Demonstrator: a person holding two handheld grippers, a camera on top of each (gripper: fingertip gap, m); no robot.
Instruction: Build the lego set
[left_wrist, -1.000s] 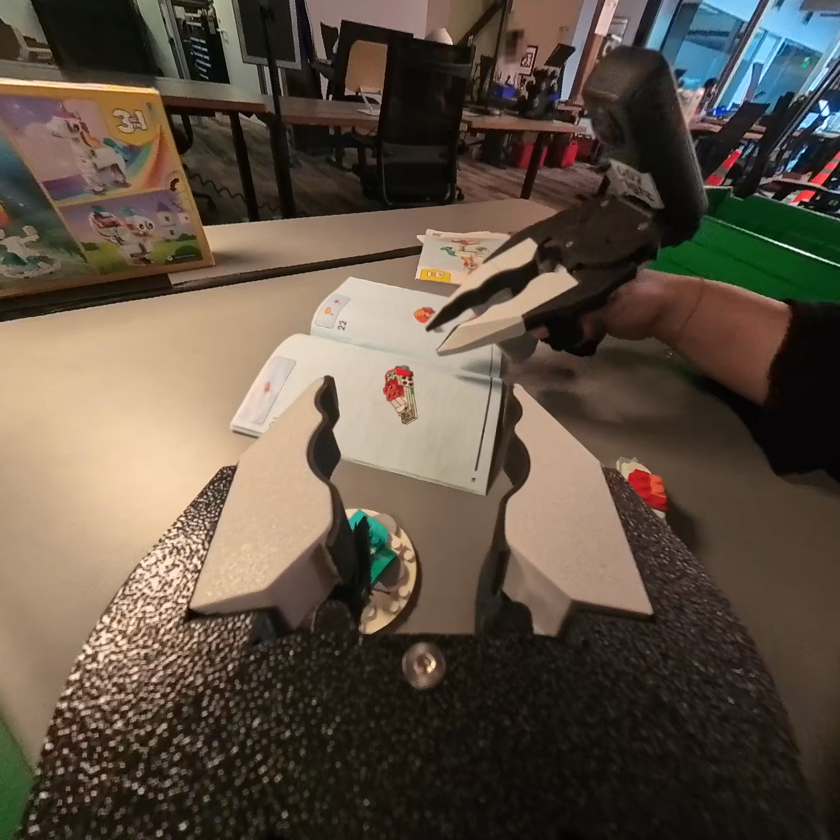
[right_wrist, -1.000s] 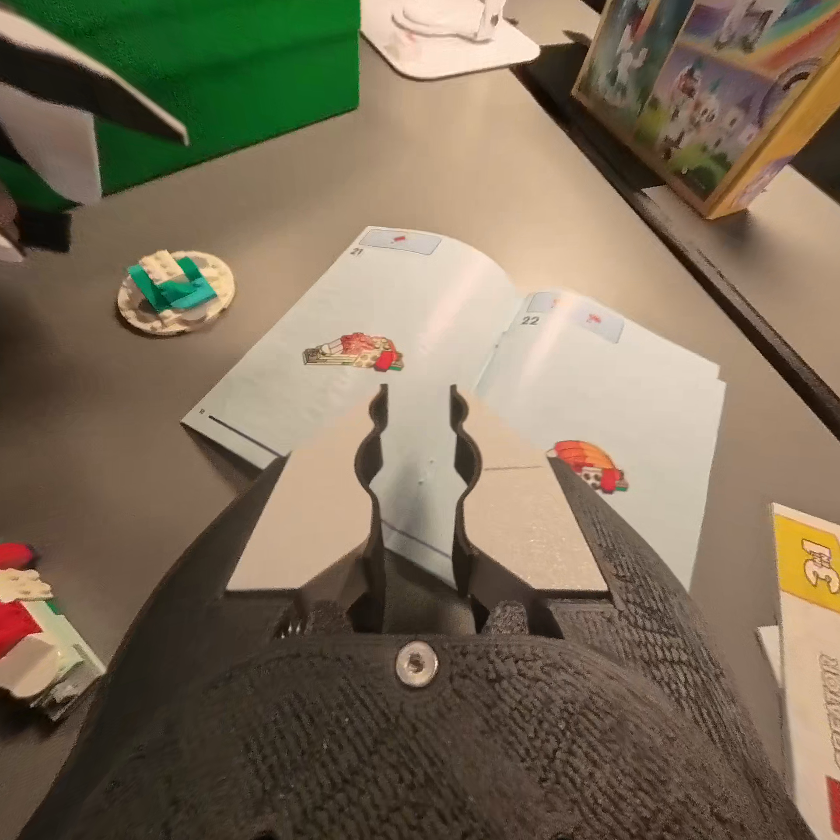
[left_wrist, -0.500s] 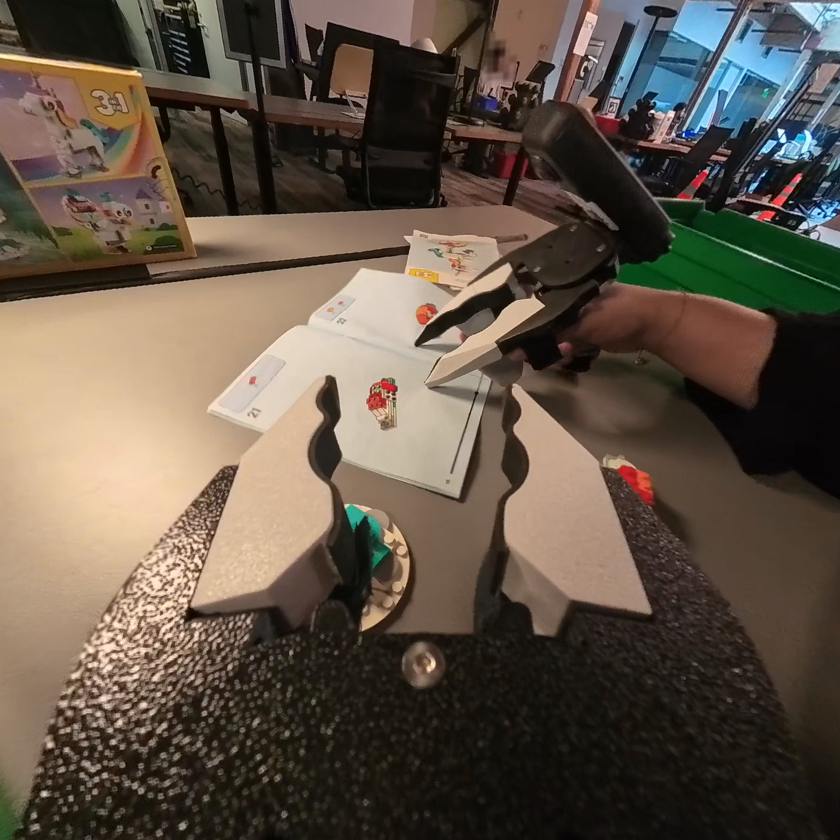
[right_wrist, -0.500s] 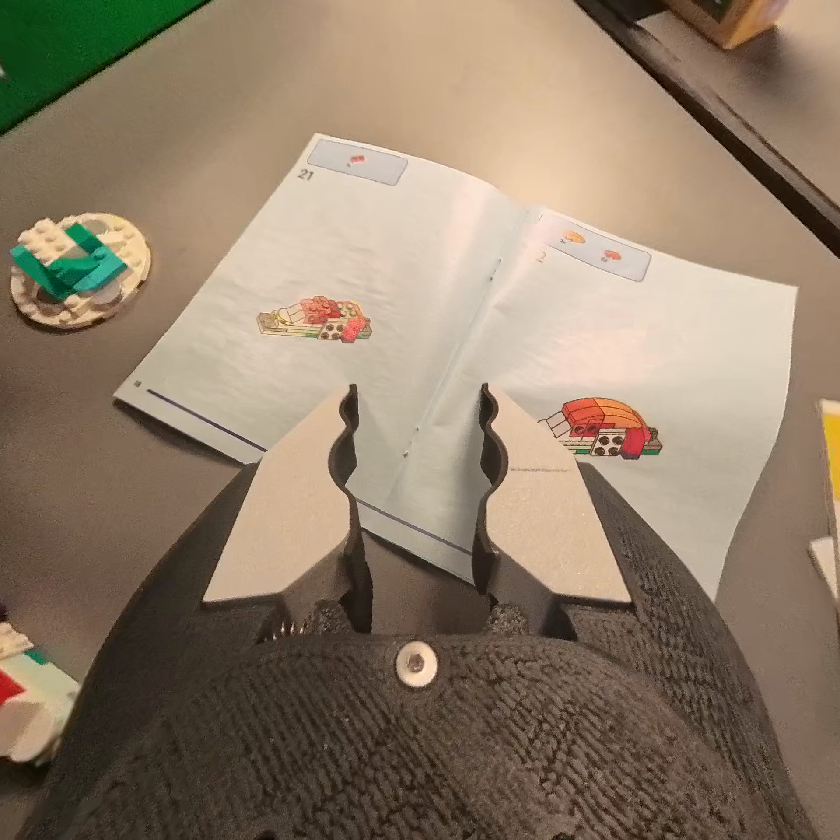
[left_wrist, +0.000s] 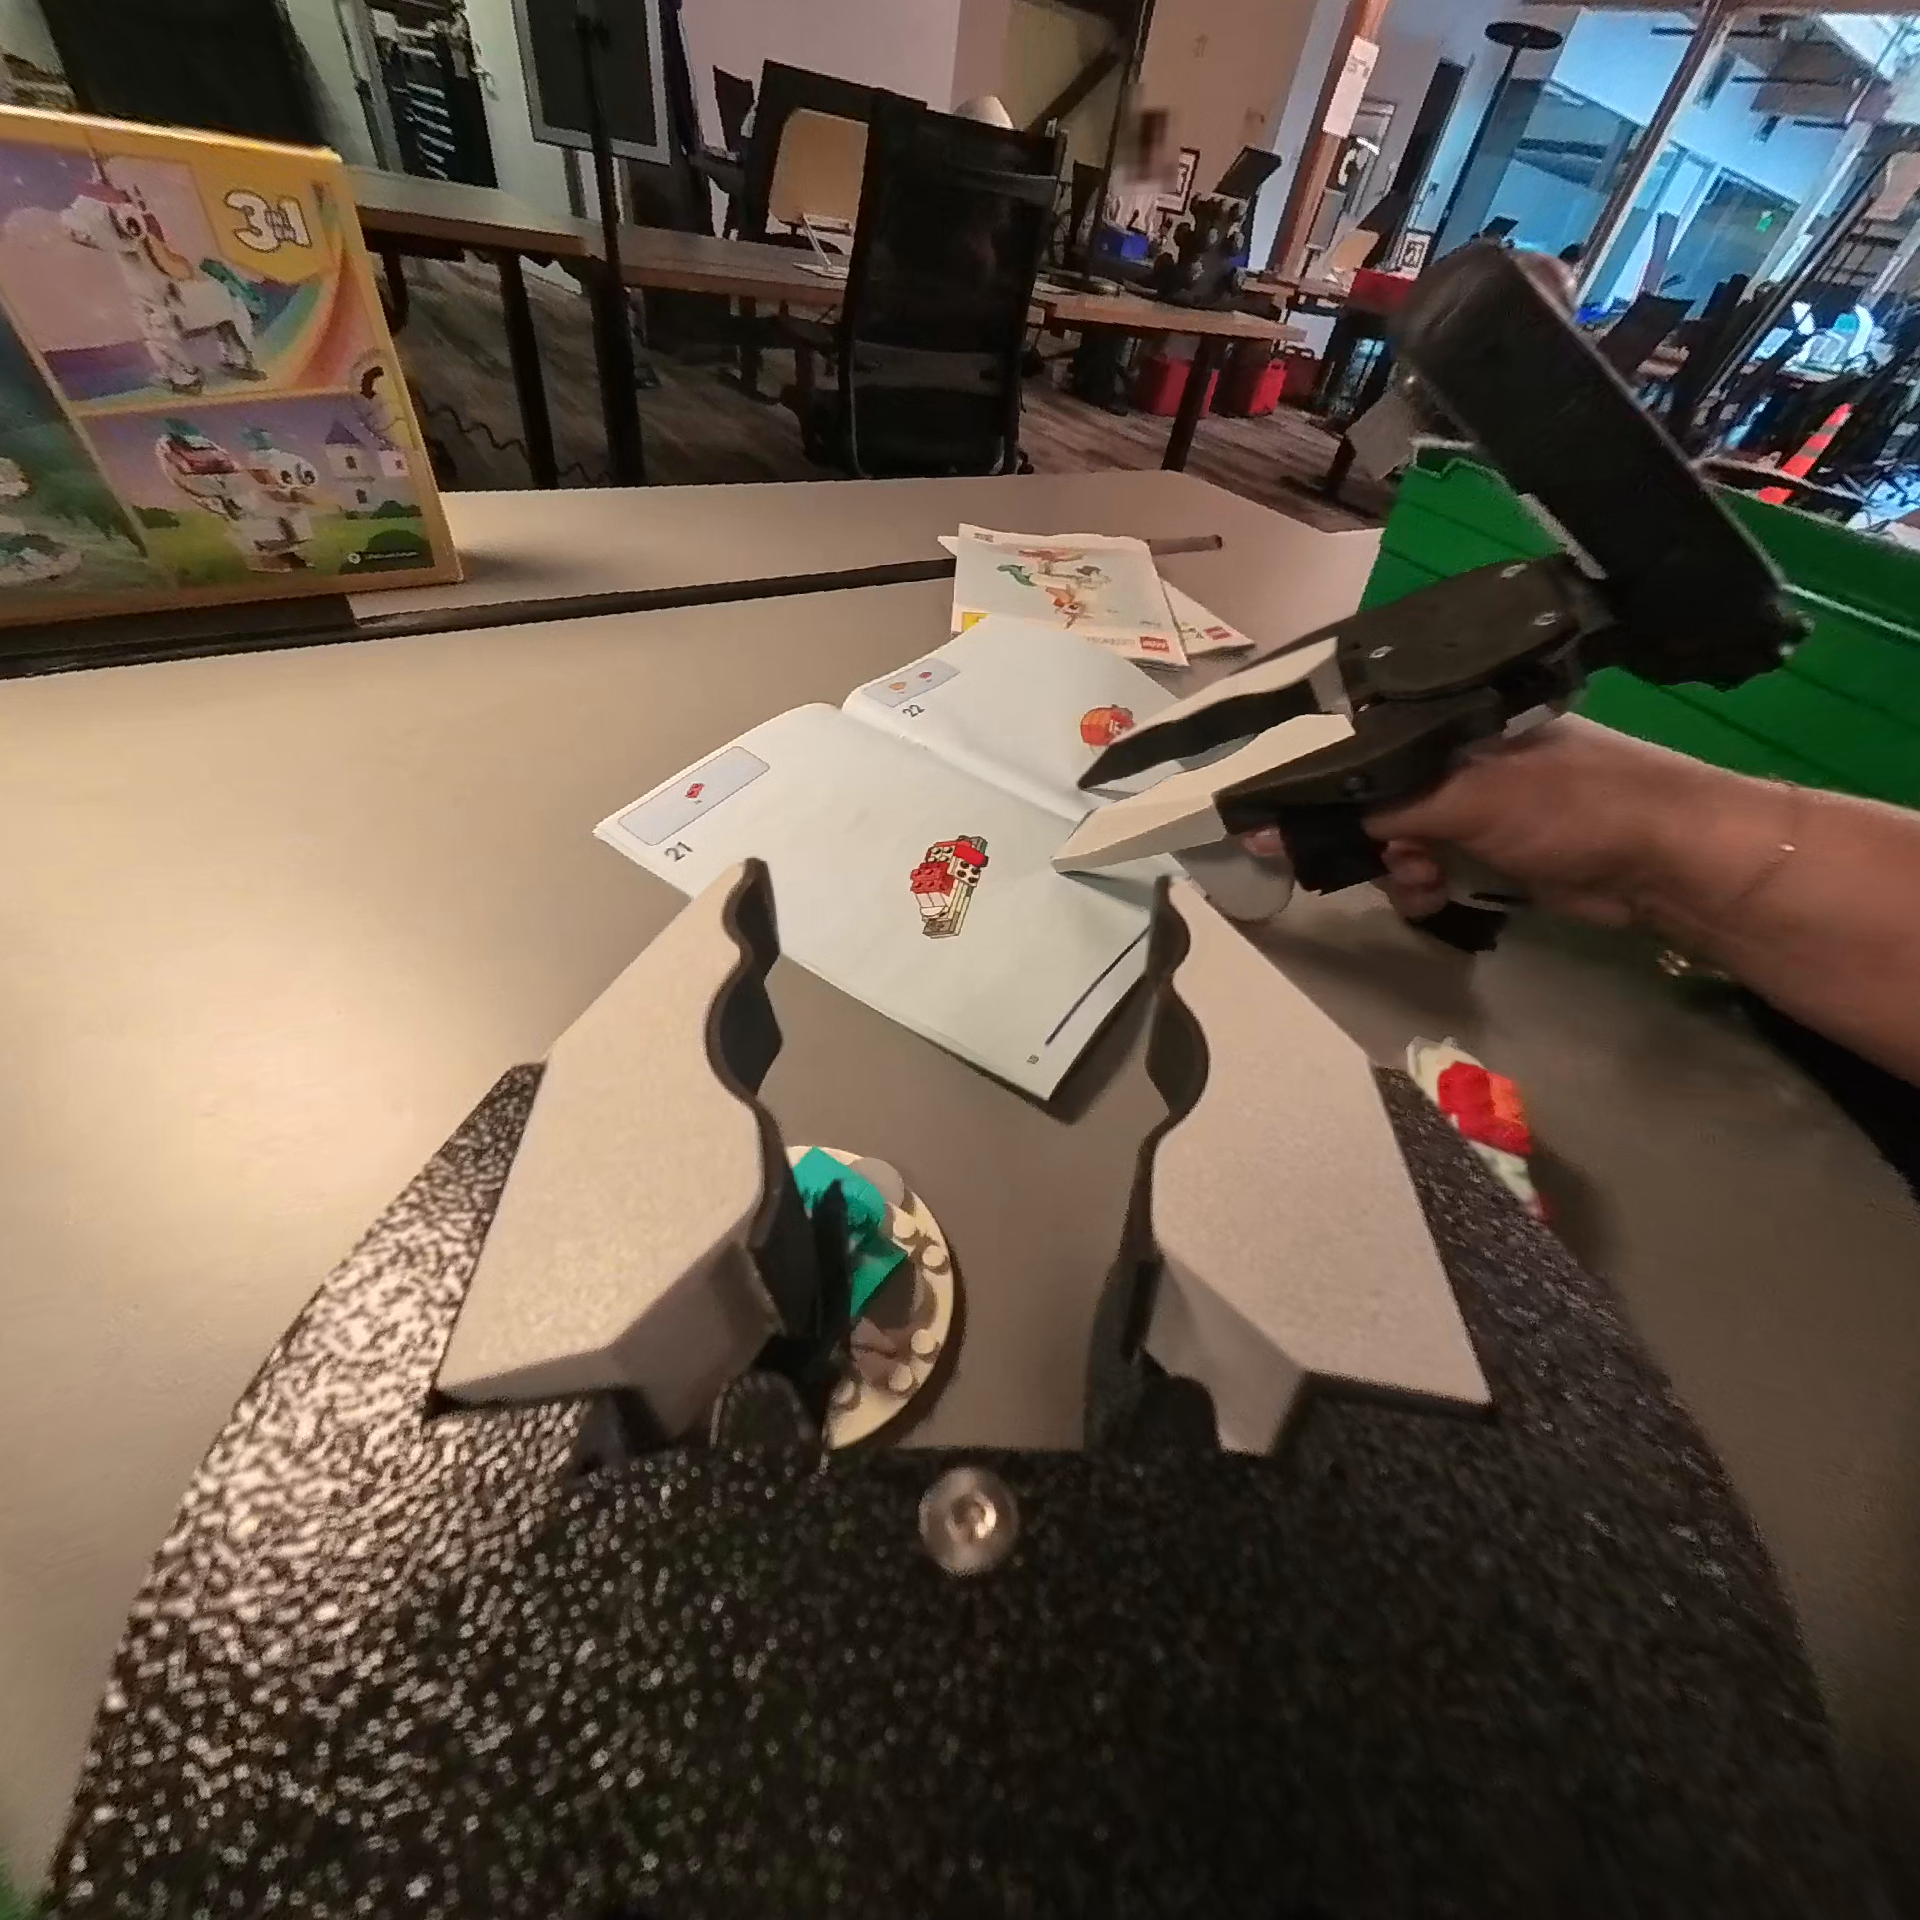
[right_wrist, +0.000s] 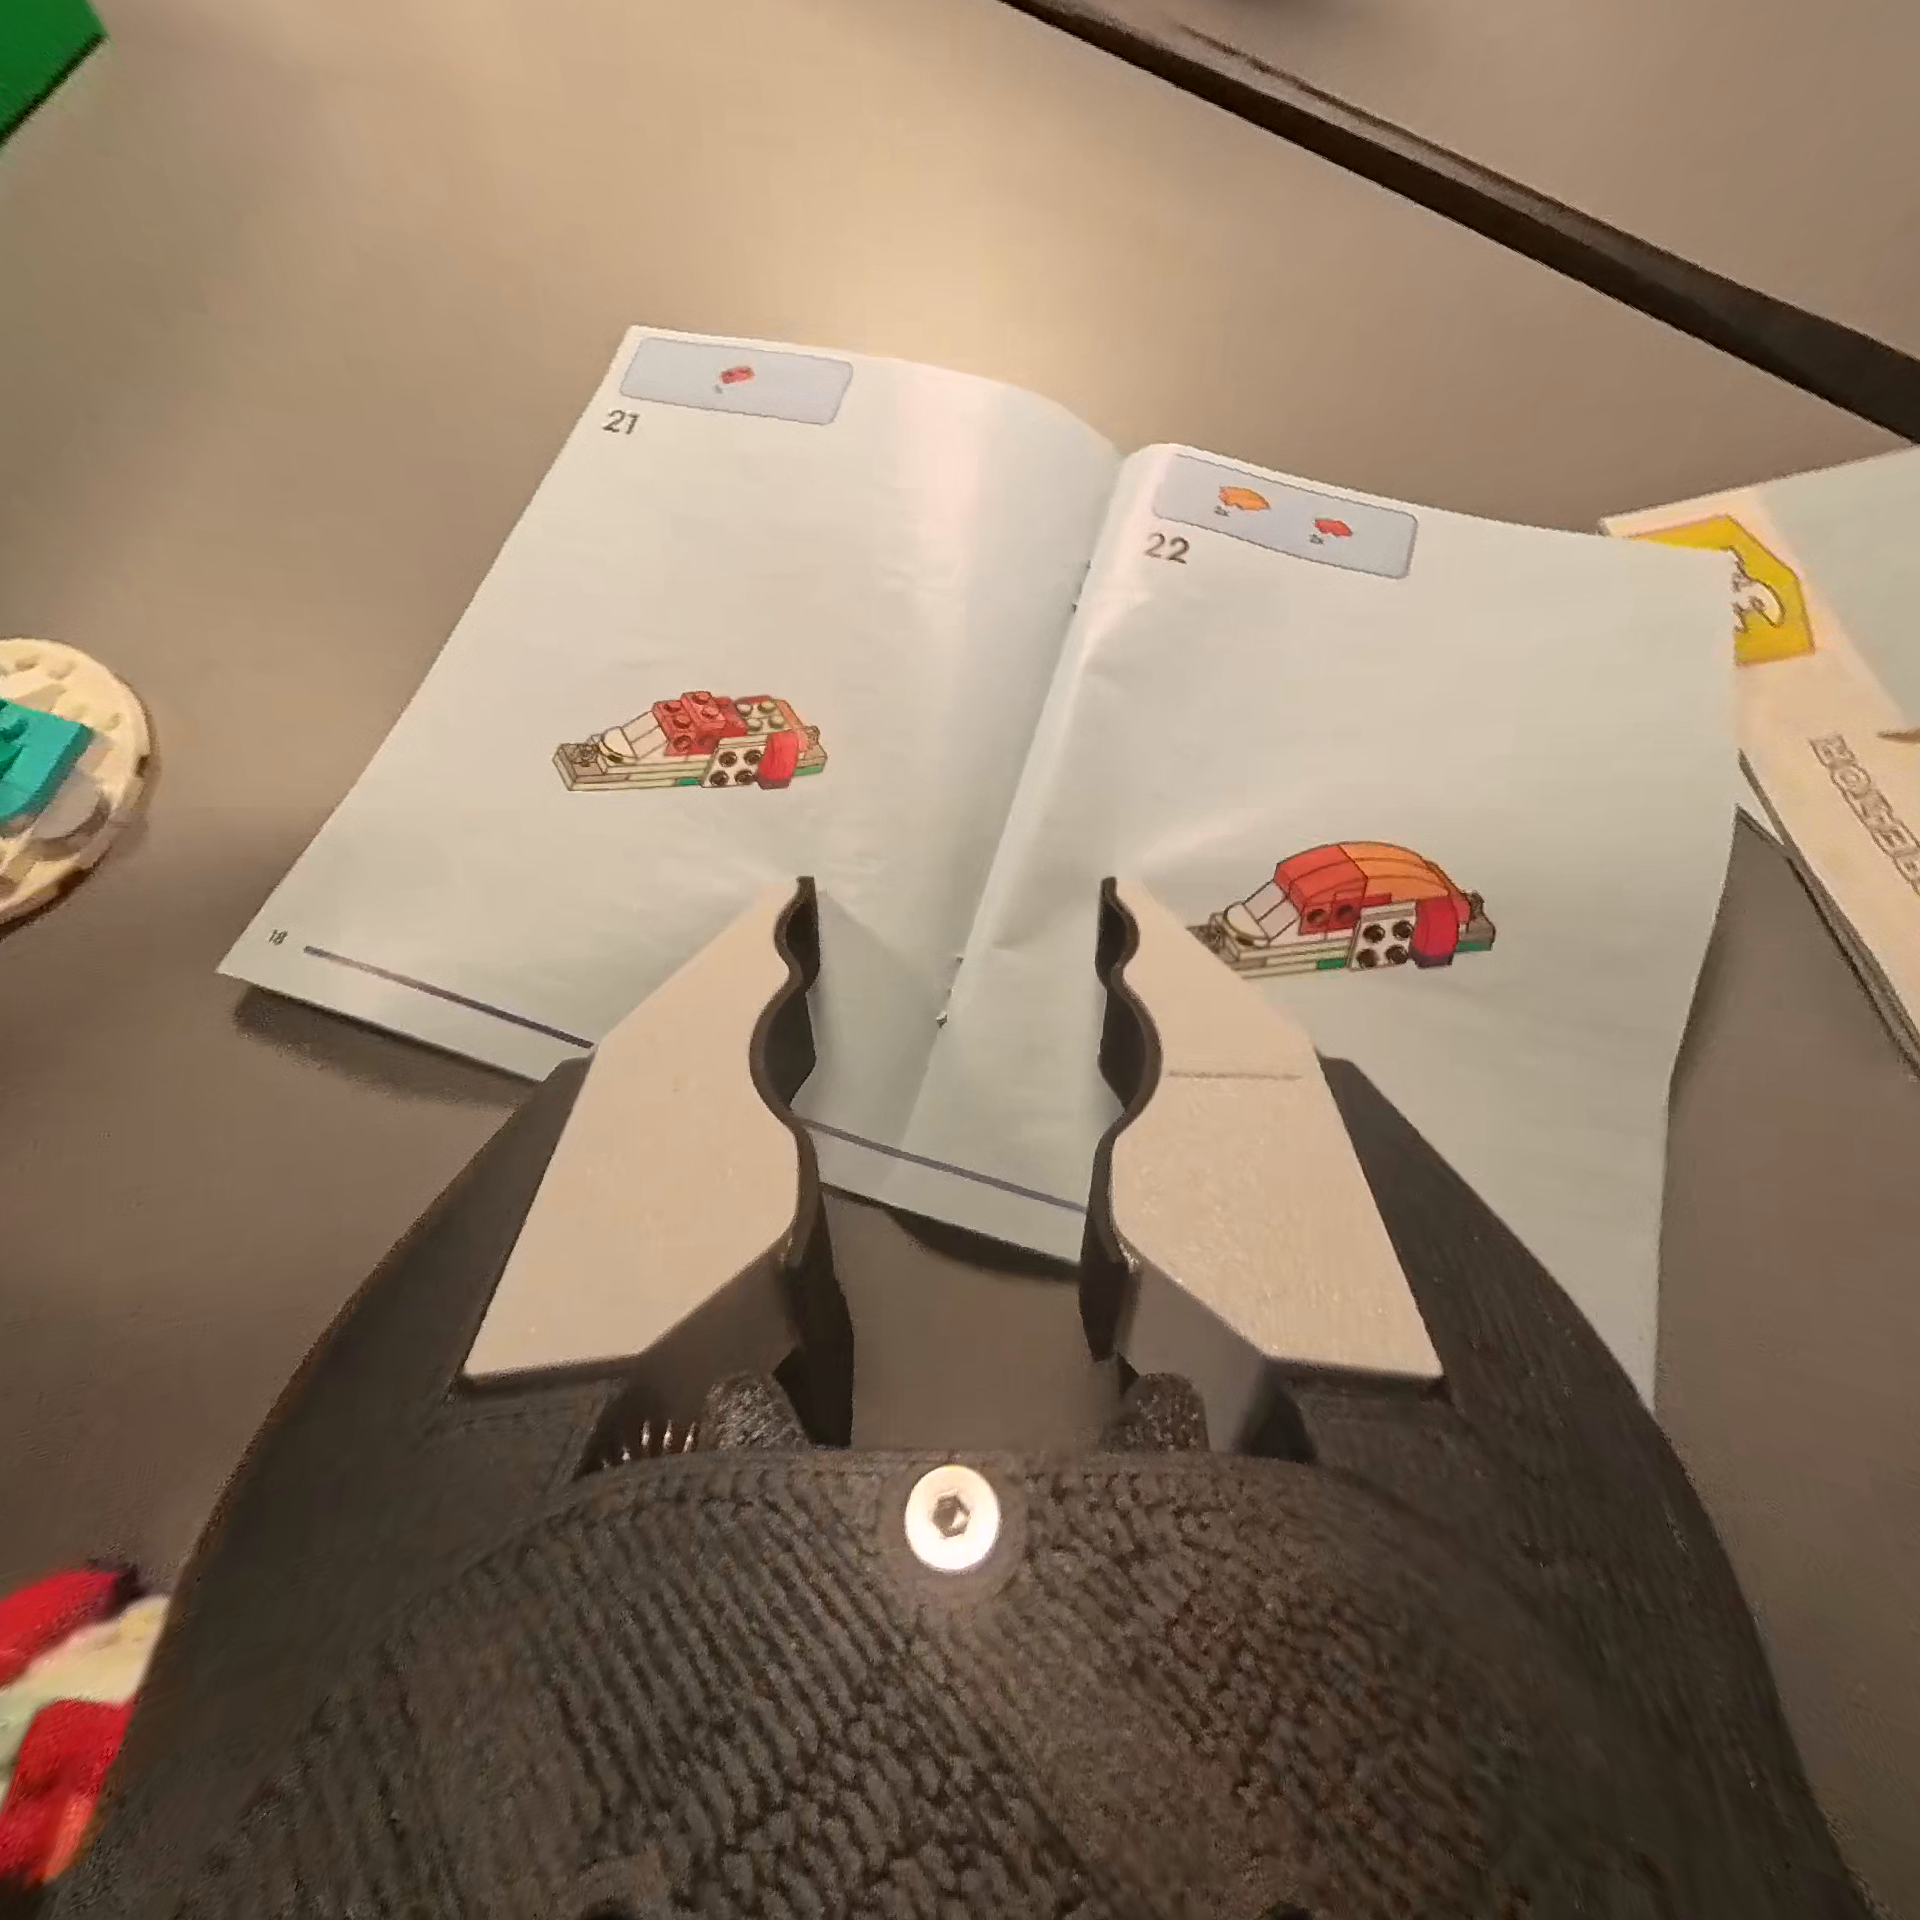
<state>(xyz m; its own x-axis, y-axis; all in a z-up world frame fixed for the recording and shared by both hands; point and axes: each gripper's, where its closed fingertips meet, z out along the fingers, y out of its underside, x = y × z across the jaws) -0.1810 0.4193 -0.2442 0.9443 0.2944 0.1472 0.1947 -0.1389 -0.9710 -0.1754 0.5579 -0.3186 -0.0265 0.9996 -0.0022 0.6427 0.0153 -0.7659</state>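
Under the right claw (right_wrist: 956, 914), spread wide and empty, lies the open booklet (right_wrist: 831, 644). Left claw (left_wrist: 961, 935) gapes too, round white plate (left_wrist: 914, 1320) with teal bricks just below it.

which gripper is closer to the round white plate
Left. The left gripper hangs right over the round white plate; the right gripper is over the open booklet, off to the plate's side.
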